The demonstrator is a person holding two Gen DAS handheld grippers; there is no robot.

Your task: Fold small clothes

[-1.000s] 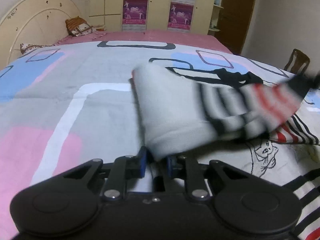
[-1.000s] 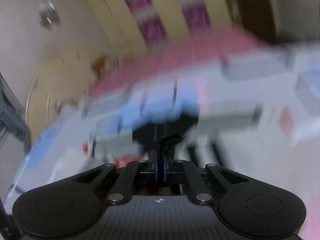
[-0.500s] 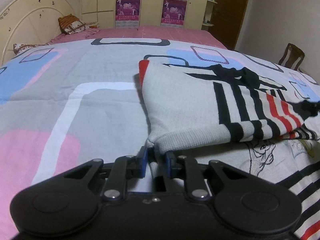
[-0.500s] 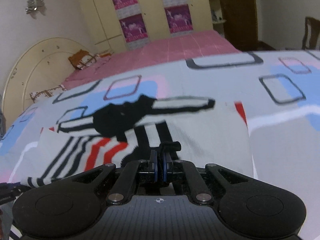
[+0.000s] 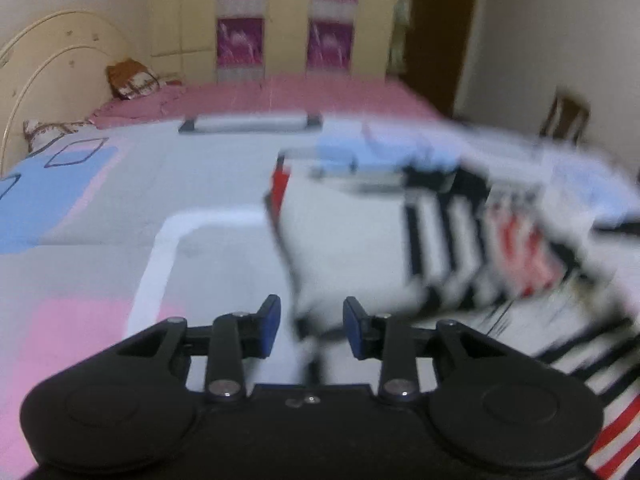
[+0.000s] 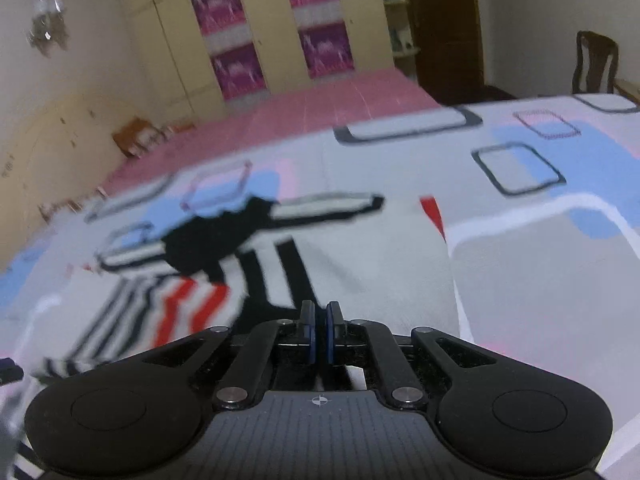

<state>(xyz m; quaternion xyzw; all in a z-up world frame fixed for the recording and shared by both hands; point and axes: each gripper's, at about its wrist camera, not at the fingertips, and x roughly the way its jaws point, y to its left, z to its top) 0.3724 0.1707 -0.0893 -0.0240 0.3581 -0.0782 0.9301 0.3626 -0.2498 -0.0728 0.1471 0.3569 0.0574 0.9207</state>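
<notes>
Fold just laid down on the bed (image 5: 120, 208). Left gripper (image 5: 311, 324) spread wide, sweater (image 5: 352, 248) let go. Right gripper (image 6: 319, 330) pinched, maybe on sweater (image 6: 360, 264) edge; blurry. Next: let go, smooth flat.

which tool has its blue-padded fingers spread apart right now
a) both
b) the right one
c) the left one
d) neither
c: in the left wrist view the left tool has a wide gap between its blue pads, with the corner of the grey knit sweater with black and red stripes loose between them, while the right tool shows its pads nearly together over the same sweater.
</notes>
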